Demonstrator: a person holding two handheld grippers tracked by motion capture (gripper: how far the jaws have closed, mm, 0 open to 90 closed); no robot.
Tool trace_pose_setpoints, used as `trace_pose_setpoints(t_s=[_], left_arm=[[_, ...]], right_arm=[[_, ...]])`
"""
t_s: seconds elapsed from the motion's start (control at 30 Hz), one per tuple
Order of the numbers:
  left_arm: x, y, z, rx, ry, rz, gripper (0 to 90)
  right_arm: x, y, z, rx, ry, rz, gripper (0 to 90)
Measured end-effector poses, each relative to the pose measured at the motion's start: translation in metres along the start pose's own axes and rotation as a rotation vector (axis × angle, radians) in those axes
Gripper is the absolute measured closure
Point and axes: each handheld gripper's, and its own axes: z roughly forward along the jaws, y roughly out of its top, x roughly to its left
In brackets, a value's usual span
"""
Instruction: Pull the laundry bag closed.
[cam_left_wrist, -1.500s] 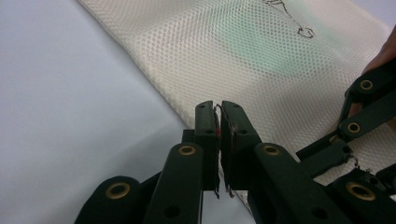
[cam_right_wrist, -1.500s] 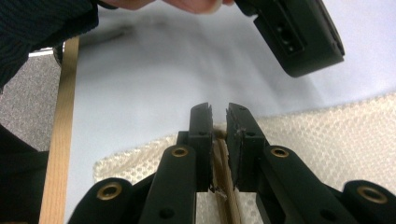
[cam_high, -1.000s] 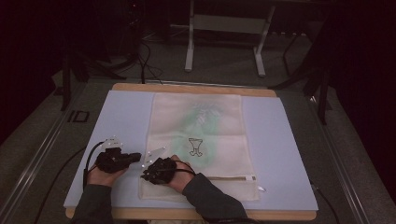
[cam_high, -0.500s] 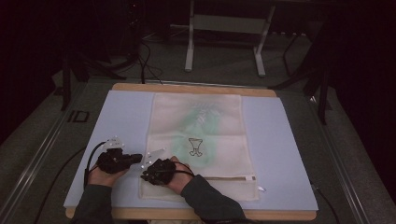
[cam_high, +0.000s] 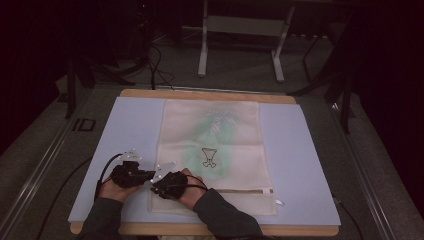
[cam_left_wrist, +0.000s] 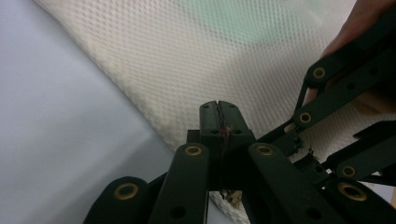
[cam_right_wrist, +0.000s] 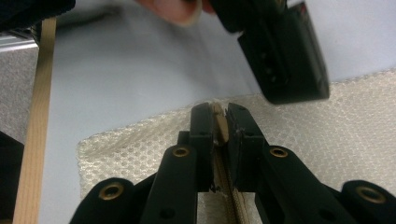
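A cream mesh bag (cam_high: 215, 145) lies flat on a pale blue mat (cam_high: 135, 125), with a zipper (cam_high: 245, 190) running across its near end. My left gripper (cam_high: 150, 176) sits at the bag's near left edge. In the left gripper view its jaws (cam_left_wrist: 218, 106) are pressed together on a thin bit of the bag's edge (cam_left_wrist: 187, 56). My right gripper (cam_high: 159, 187) reaches across from the right, and its hand covers the zipper's left part. In the right gripper view it (cam_right_wrist: 218, 112) is shut on the beige zipper end (cam_right_wrist: 218, 122) at the bag's corner (cam_right_wrist: 355, 121).
Something green (cam_high: 220, 127) shows faintly through the mesh, and a small dark emblem (cam_high: 209, 156) marks the bag's middle. The mat covers a wooden table (cam_high: 200, 93). A metal stand (cam_high: 240, 30) rises on the floor behind. Cables trail off the left gripper.
Both hands have stayed almost in place at the bag's near left corner, with only a slight shift.
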Motion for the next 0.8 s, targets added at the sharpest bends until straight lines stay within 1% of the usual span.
trace_pose_setpoints(t_s=[0.03, 0.07, 0.1, 0.2, 0.33, 0.4, 0.47, 0.5, 0.53, 0.57, 0.7, 0.8], left_arm=[[-0.0005, 0.0002, 0.001, 0.01, -0.003, 0.0, 89.2], [-0.0017, 0.0004, 0.0025, 0.024, -0.001, 0.004, 89.2], [-0.0017, 0.0004, 0.0025, 0.024, -0.001, 0.004, 89.2], [-0.002, 0.0002, 0.0042, 0.038, -0.007, 0.004, 89.3], [-0.0026, 0.0, 0.0059, 0.051, -0.003, 0.0, 89.2], [-0.0027, -0.0001, 0.0067, 0.069, 0.006, 0.005, 89.2], [-0.0018, -0.0008, 0.0081, 0.09, 0.008, -0.004, 89.2], [-0.0013, -0.0015, 0.0092, 0.103, 0.014, -0.018, 89.2], [0.0003, -0.0023, 0.0096, 0.11, 0.01, -0.024, 89.3], [0.0009, -0.0028, 0.0093, 0.107, 0.006, -0.035, 89.3], [-0.0002, -0.0027, 0.009, 0.12, 0.019, -0.028, 89.5], [0.0003, -0.0026, 0.009, 0.123, 0.016, -0.046, 89.5]], right_arm=[[0.0, 0.0, 0.0, 0.0, 0.0, 0.0, 81.9], [0.0001, 0.0001, 0.0001, 0.001, -0.004, -0.014, 81.9], [0.0001, 0.0001, 0.0001, 0.001, -0.004, -0.014, 81.9], [0.0004, -0.0006, 0.0001, -0.003, -0.005, -0.007, 82.0], [0.0011, -0.0019, -0.0001, -0.007, -0.007, 0.0, 81.9], [0.0011, -0.0021, -0.0001, -0.009, -0.006, 0.006, 81.9], [0.0003, -0.0028, -0.0001, -0.012, -0.004, 0.009, 81.9], [0.0003, -0.0028, 0.0, -0.012, -0.005, 0.009, 81.9], [0.0002, -0.0028, 0.0, -0.011, -0.005, 0.008, 81.9], [0.0001, -0.0028, 0.0, -0.011, -0.005, 0.009, 81.9], [0.0003, -0.0034, 0.0001, -0.014, -0.006, 0.009, 81.9], [0.0, -0.0041, 0.0, -0.018, -0.004, 0.017, 81.9]])
